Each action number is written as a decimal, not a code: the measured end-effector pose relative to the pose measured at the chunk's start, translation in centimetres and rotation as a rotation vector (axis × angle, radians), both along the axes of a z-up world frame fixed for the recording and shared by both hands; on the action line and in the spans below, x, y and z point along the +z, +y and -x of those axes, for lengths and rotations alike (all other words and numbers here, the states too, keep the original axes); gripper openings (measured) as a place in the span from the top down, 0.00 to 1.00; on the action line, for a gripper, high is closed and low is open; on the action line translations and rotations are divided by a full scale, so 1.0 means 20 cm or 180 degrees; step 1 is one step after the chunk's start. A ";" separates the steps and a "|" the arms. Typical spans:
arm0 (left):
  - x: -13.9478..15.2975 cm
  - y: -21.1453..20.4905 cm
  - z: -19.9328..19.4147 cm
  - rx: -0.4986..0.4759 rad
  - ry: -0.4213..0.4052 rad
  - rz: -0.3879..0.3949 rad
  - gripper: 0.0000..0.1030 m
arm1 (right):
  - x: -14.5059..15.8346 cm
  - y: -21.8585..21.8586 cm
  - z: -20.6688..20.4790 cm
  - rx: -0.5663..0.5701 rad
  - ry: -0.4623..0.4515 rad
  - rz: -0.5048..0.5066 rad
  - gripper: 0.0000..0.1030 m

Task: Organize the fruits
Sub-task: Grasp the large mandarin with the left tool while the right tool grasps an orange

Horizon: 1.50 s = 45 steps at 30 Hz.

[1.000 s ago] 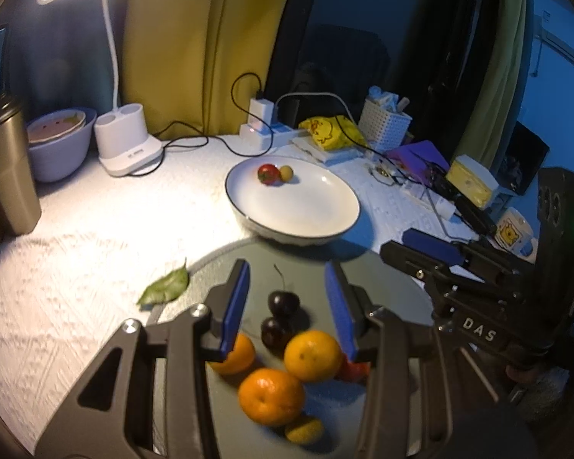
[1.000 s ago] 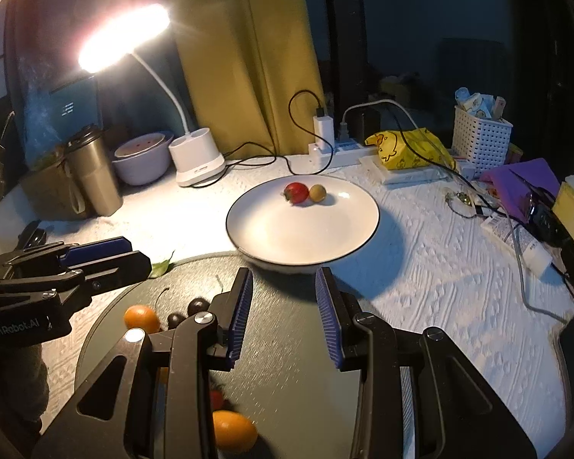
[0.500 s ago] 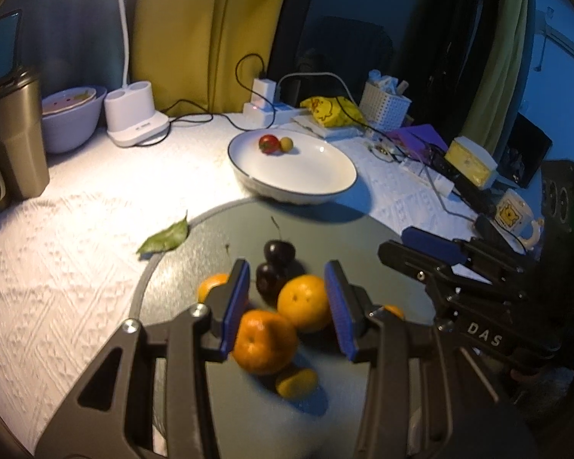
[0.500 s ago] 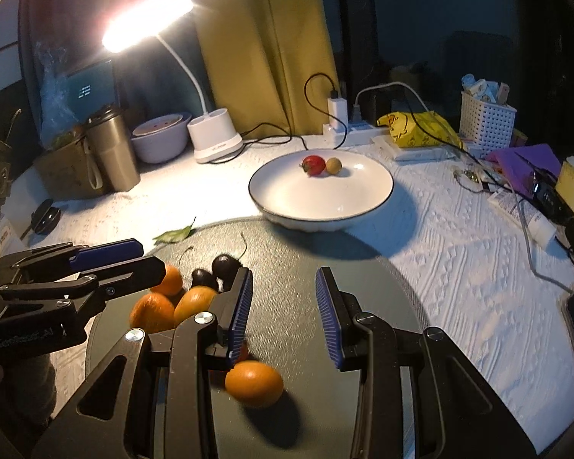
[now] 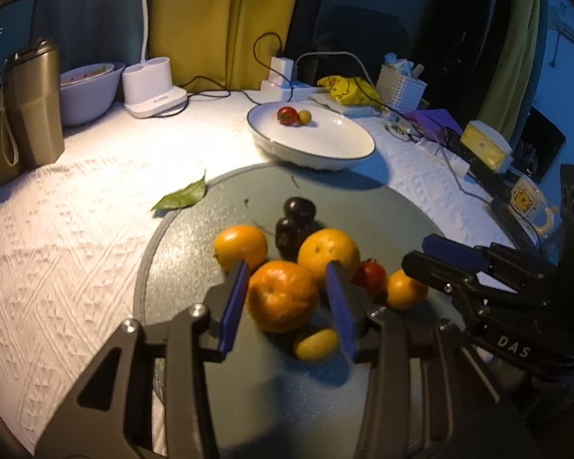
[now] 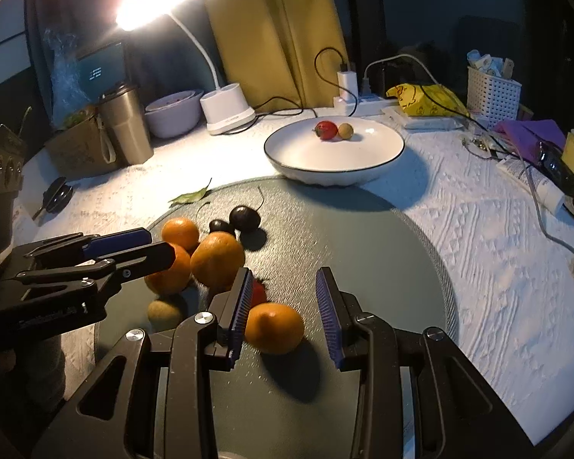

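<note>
On the white textured tablecloth [image 5: 57, 237] a grey round mat [image 5: 363, 206] keeps the loose fruits together, and the left gripper [image 5: 287, 298], jaws apart, frames a mandarin [image 5: 281, 296], likely for the white plate [image 5: 348, 149], while the right gripper [image 6: 283, 306] hovers apart over another mandarin [image 6: 275, 328].

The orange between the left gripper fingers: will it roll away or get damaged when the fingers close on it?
The orange looks round and lies loose on the flat dark mat, so a nudge from the open left gripper would probably roll it into the neighbouring fruits. Its dimpled peel likely gives the blue pads fair grip. It seems soft, so hard squeezing might bruise it.
</note>
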<state>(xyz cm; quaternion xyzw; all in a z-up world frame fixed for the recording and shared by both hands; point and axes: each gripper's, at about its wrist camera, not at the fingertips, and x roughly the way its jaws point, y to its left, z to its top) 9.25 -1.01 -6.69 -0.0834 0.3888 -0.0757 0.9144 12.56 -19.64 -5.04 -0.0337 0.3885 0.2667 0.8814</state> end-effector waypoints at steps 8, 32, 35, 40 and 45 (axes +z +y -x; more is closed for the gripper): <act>-0.05 0.00 0.00 0.0016 0.0075 -0.0009 0.39 | -0.05 0.02 0.03 0.0092 0.0116 0.0039 0.61; -0.10 -0.04 -0.01 -0.0079 0.0150 -0.0153 0.56 | -0.13 0.02 0.01 0.0173 0.0257 0.0142 0.61; -0.09 -0.03 0.00 -0.0076 0.0125 -0.0136 0.56 | -0.11 0.01 0.01 0.0156 0.0231 0.0133 0.61; -0.03 -0.04 0.02 -0.0097 0.0036 -0.0129 0.56 | -0.08 0.00 0.01 0.0128 0.0176 0.0115 0.61; 0.02 -0.03 0.01 -0.0099 -0.0021 -0.0117 0.56 | -0.05 -0.01 -0.01 0.0116 0.0114 0.0104 0.61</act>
